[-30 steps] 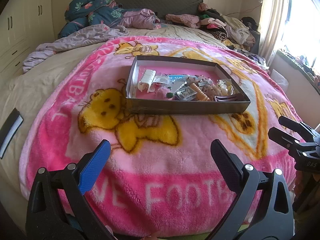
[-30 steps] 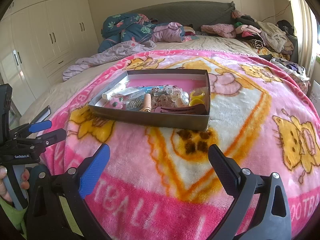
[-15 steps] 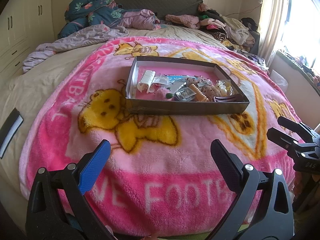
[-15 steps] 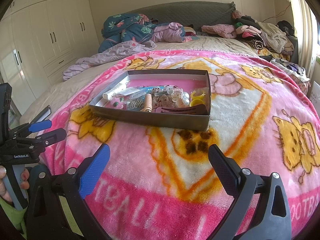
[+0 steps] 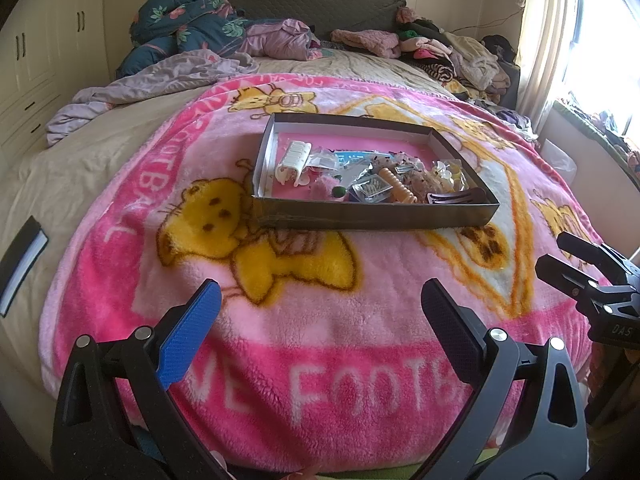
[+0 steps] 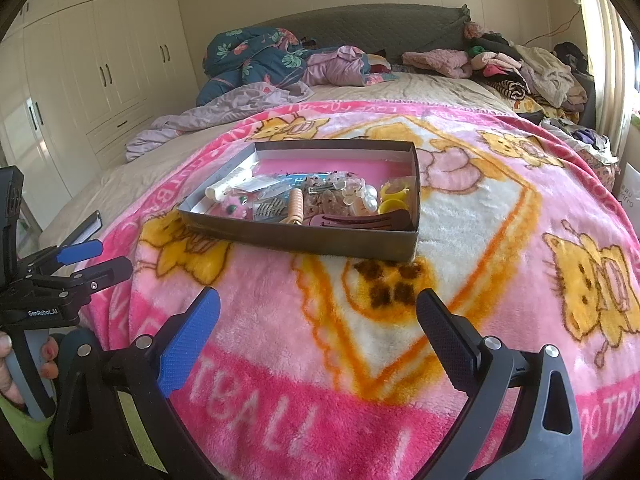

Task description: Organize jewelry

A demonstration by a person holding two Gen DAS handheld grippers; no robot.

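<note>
A shallow dark box (image 5: 372, 218) (image 6: 304, 236) sits on the pink cartoon blanket (image 5: 280, 320) (image 6: 480, 216) in the middle of the bed. It holds a jumble of hair clips and jewelry: a white claw clip (image 5: 294, 160), a tan comb clip (image 5: 398, 190) (image 6: 296, 204), a dark claw clip (image 5: 456, 198) (image 6: 360, 222), yellow rings (image 6: 394, 196). My left gripper (image 5: 320, 312) hangs open over the blanket's near edge, well short of the box. My right gripper (image 6: 318, 316) is open too, nothing between its fingers. Each gripper shows at the edge of the other's view.
Crumpled quilts (image 5: 192, 36) and piles of clothes (image 5: 460, 52) lie at the bed's head by a grey headboard (image 6: 360, 24). White wardrobes (image 6: 80, 72) line the left wall. A window with a curtain (image 5: 552, 32) is on the right. A hand (image 6: 12, 364) holds the left gripper's handle.
</note>
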